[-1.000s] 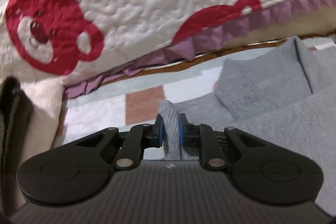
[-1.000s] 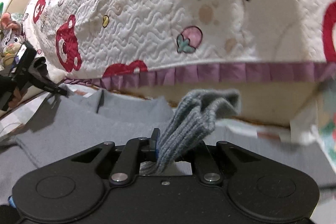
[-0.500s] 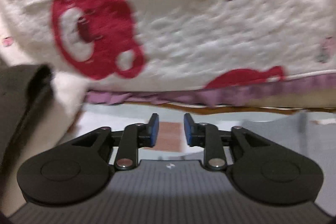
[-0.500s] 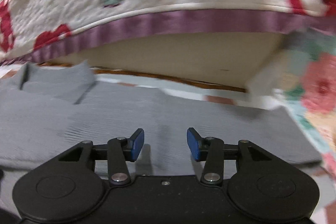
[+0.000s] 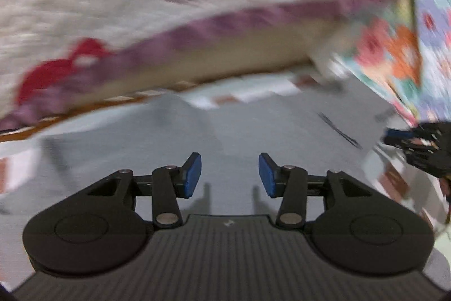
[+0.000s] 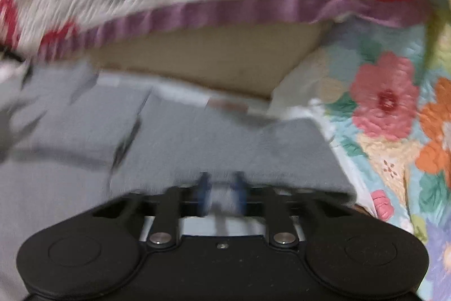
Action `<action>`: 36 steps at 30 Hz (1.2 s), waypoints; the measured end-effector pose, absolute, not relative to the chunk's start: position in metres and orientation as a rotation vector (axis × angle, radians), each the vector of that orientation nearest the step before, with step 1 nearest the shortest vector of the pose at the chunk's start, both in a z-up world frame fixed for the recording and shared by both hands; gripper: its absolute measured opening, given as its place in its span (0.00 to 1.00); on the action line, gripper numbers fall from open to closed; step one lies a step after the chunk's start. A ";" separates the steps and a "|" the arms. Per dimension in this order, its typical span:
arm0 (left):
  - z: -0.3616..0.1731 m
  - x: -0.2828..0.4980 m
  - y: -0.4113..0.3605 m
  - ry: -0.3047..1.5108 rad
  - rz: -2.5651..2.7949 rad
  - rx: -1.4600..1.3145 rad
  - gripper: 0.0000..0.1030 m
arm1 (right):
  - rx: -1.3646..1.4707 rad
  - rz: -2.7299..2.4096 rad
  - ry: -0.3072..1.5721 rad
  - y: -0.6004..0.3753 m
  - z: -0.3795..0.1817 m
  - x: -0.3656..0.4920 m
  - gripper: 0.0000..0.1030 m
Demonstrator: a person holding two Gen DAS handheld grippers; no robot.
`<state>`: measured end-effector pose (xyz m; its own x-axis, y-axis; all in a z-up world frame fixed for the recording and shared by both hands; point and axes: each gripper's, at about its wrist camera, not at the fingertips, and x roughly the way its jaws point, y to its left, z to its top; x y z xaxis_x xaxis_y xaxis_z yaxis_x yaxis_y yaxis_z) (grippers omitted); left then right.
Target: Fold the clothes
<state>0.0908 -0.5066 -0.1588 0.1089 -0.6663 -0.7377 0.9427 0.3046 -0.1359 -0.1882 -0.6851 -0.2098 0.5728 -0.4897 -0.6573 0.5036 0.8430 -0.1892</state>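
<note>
A grey knit garment (image 5: 253, 126) lies spread flat on a patterned mat, blurred by motion in both views. My left gripper (image 5: 229, 175) hovers just above it, open, with nothing between its blue pads (image 5: 193, 175). In the left wrist view my right gripper (image 5: 414, 143) shows at the far right edge, down at the garment's side. In the right wrist view my right gripper (image 6: 221, 196) sits at the near hem of the grey garment (image 6: 211, 137), its pads close together with a fold of grey fabric pinched between them.
A white quilt with red bears and a purple ruffle (image 6: 225, 10) hangs over a beige bed base (image 6: 203, 55) just behind the garment. A floral quilt (image 6: 386, 103) lies along the right side. The patchwork mat (image 5: 248, 95) shows beyond the garment.
Both grippers let go of the raised grey fabric and opened. The left has since swung right over the flat garment and opened wider. The right has dropped to the near hem and shut on it.
</note>
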 end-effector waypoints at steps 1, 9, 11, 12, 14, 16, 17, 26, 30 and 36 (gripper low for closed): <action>-0.164 0.078 -0.517 0.811 -1.257 0.438 0.43 | -0.008 -0.576 0.793 -0.684 -0.212 -0.188 0.10; -0.195 0.003 -0.584 0.732 -1.388 0.600 0.44 | -0.130 -0.692 0.800 -0.721 -0.208 -0.224 0.48; -0.203 -0.001 -0.598 0.759 -1.392 0.588 0.44 | -0.227 -0.674 0.842 -0.723 -0.212 -0.221 0.56; -0.206 -0.002 -0.602 0.777 -1.388 0.576 0.44 | -0.250 -0.676 0.858 -0.727 -0.214 -0.220 0.56; -0.211 0.000 -0.607 0.821 -1.367 0.565 0.44 | -0.255 -0.704 0.885 -0.738 -0.219 -0.219 0.56; -0.213 0.005 -0.604 0.848 -1.363 0.533 0.44 | -0.241 -0.737 0.904 -0.751 -0.225 -0.219 0.56; -0.212 0.008 -0.601 0.863 -1.371 0.508 0.44 | -0.203 -0.763 0.900 -0.759 -0.227 -0.220 0.56; -0.181 0.060 -0.556 0.882 -1.268 0.345 0.45 | 0.311 -0.841 0.704 -0.829 -0.239 -0.232 0.39; -0.162 0.093 -0.528 0.886 -1.142 0.271 0.45 | 0.351 -0.807 0.702 -0.835 -0.224 -0.221 0.08; -0.141 0.111 -0.490 0.854 -1.082 0.244 0.45 | 0.503 -0.824 0.394 -0.829 -0.144 -0.233 0.07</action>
<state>0.1108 -0.4905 -0.1412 0.1954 -0.6734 -0.7130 0.8496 0.4794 -0.2198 -0.2331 -0.8292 -0.1439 0.6197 -0.5919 -0.5153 0.7728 0.5748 0.2691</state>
